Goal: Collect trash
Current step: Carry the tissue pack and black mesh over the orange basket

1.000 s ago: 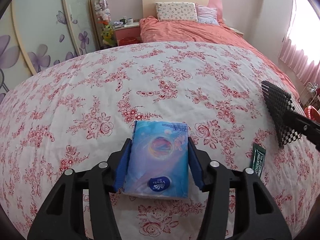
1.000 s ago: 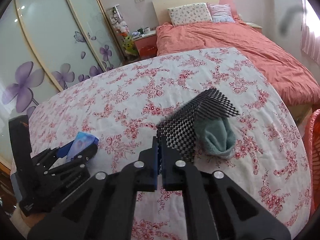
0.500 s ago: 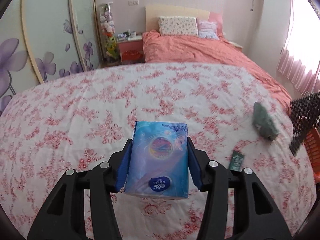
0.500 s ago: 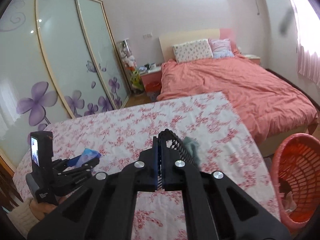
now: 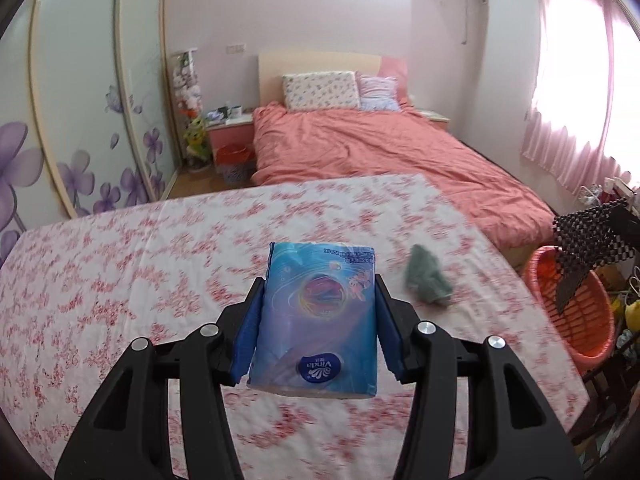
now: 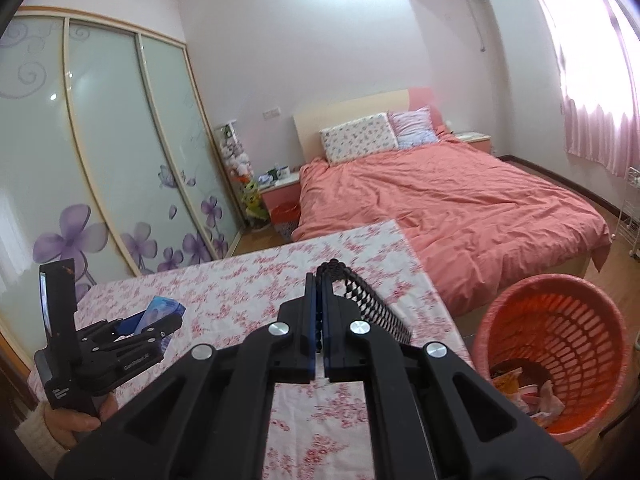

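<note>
My left gripper [image 5: 320,292] is shut on a blue tissue pack [image 5: 320,316], held above the flowered table [image 5: 120,280]. The same left gripper [image 6: 160,322] with the tissue pack [image 6: 160,310] shows at the lower left of the right wrist view, a hand [image 6: 80,420] on its handle. My right gripper [image 6: 320,284] is shut on a piece of black mesh [image 6: 372,304], lifted near the table's right edge. In the left wrist view the black mesh [image 5: 588,236] hangs over the orange basket [image 5: 580,312]. A green sock [image 5: 428,278] lies on the table.
The orange basket [image 6: 560,344] stands on the floor right of the table with wrappers inside. Behind the flowered table [image 6: 240,280] is a bed with a pink cover [image 6: 440,204]. Sliding wardrobe doors [image 6: 120,160] line the left wall. A wire rack [image 6: 632,216] stands at the right.
Both grippers have risen and pulled back from the table. The right one carried the black mesh rightward to above the orange basket. The green sock stayed on the table.
</note>
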The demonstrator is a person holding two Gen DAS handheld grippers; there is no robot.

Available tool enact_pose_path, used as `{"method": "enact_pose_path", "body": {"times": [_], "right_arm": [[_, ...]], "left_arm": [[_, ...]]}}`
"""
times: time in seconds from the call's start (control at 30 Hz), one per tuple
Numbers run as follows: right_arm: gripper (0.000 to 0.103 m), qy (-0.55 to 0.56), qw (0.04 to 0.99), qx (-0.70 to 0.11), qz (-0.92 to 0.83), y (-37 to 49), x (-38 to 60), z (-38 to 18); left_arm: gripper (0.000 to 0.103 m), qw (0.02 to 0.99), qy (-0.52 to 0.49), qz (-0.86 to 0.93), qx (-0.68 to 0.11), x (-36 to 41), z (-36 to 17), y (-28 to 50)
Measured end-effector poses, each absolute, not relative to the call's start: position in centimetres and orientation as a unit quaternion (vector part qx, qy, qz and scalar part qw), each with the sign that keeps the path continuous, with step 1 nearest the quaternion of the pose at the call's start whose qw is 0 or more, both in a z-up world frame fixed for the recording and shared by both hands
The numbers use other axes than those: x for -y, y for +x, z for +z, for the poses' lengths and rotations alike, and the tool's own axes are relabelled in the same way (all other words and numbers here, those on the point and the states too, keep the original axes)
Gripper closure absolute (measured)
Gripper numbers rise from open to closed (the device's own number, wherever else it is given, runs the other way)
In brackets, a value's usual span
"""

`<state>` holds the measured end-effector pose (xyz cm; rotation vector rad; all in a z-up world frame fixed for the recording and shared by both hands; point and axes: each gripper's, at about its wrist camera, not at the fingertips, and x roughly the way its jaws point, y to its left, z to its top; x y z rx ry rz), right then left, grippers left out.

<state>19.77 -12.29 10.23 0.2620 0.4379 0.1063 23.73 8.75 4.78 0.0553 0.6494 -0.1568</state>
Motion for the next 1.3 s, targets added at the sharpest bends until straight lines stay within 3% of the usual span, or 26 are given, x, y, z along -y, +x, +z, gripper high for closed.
{"method": "enact_pose_path", "body": {"times": [0.73, 1.3], "right_arm": [[0.100, 0.171, 0.963, -0.200, -0.056, 14.0, 24.1, 8.3], [0.100, 0.204, 0.949, -0.213, -0.115, 13.9, 31.7, 3.6]], "left_arm": [[0.051, 0.927, 0.029, -0.226, -0.297, 4.9, 6.8, 20.0], [0.051, 0.885, 0.034, -0.330, -0.326, 16.0, 3.0, 20.5]]}}
